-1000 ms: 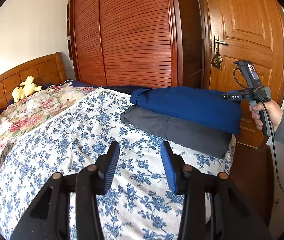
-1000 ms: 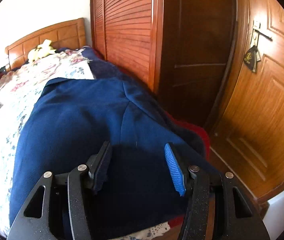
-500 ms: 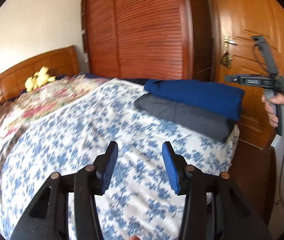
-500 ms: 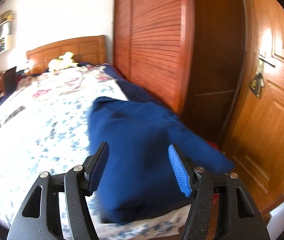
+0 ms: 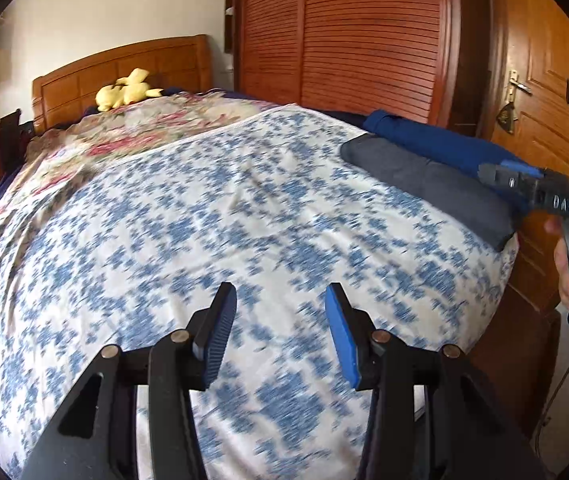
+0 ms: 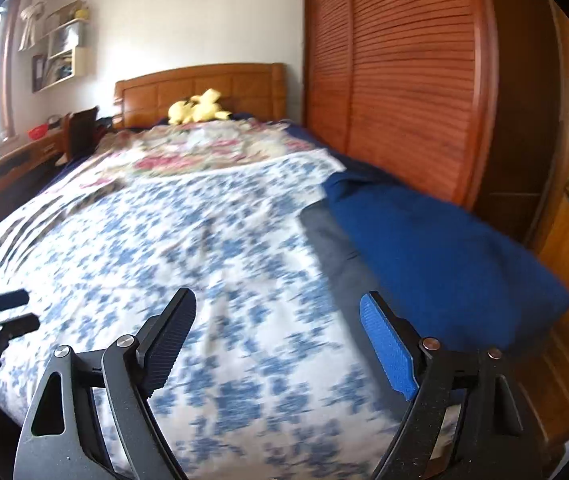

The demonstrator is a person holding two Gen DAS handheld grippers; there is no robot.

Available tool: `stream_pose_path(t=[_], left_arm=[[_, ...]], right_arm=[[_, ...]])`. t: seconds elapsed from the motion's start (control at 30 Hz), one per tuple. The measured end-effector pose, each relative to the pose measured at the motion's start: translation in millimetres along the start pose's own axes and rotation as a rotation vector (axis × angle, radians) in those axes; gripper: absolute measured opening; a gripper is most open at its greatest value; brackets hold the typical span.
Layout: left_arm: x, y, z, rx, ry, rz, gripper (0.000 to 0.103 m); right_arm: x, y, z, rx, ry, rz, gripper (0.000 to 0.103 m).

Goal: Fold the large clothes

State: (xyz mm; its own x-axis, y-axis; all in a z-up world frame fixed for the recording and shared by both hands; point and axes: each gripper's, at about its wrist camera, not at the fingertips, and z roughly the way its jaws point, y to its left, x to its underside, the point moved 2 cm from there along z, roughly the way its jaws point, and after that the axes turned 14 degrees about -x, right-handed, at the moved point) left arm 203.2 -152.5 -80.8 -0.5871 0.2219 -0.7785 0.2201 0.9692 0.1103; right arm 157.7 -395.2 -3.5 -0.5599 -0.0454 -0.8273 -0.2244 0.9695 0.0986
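Since the folded blue garment (image 6: 436, 248) is lying stacked on the grey one (image 5: 424, 176), both the left gripper (image 5: 280, 332) and right gripper (image 6: 280, 344) are hovering wide and empty

Bed (image 6: 188, 264) at centre, two folded garments (image 6: 436, 256) stacked at its 3 o'clock edge, toy (image 6: 198, 112) at 12, wardrobe (image 6: 396, 80) at 2.

folded garments: 2 (blue (image 6: 436, 256), grey (image 5: 424, 180)) | claws: 2 (left (image 5: 280, 336), right (image 6: 280, 344)) | plush toys: 1 (image 6: 198, 112)
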Motion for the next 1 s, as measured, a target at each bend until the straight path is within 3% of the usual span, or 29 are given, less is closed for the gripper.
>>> stream_pose_path(t=[0.17, 0.37, 0.6, 0.83, 1.0], left_arm=[[20, 26, -12, -0.035, 0.012, -0.030, 0.045], [43, 62, -43, -0.121, 0.031, -0.086, 0.045], [61, 110, -82, -0.212, 0.011, -0.181, 0.046], [56, 141, -126, -0.297, -0.081, -0.246, 0.046], [53, 156, -153, -0.349, -0.152, -0.269, 0.046]], right_arm=[[27, 43, 32, -0.089, 0.072, 0.001, 0.086], [40, 92, 39, -0.167, 0.097, -0.008, 0.086], [37, 155, 24, -0.272, 0.060, -0.040, 0.086], [23, 204, 6, -0.357, -0.001, -0.066, 0.086], [13, 230, -14, -0.371, -0.073, -0.100, 0.086]])
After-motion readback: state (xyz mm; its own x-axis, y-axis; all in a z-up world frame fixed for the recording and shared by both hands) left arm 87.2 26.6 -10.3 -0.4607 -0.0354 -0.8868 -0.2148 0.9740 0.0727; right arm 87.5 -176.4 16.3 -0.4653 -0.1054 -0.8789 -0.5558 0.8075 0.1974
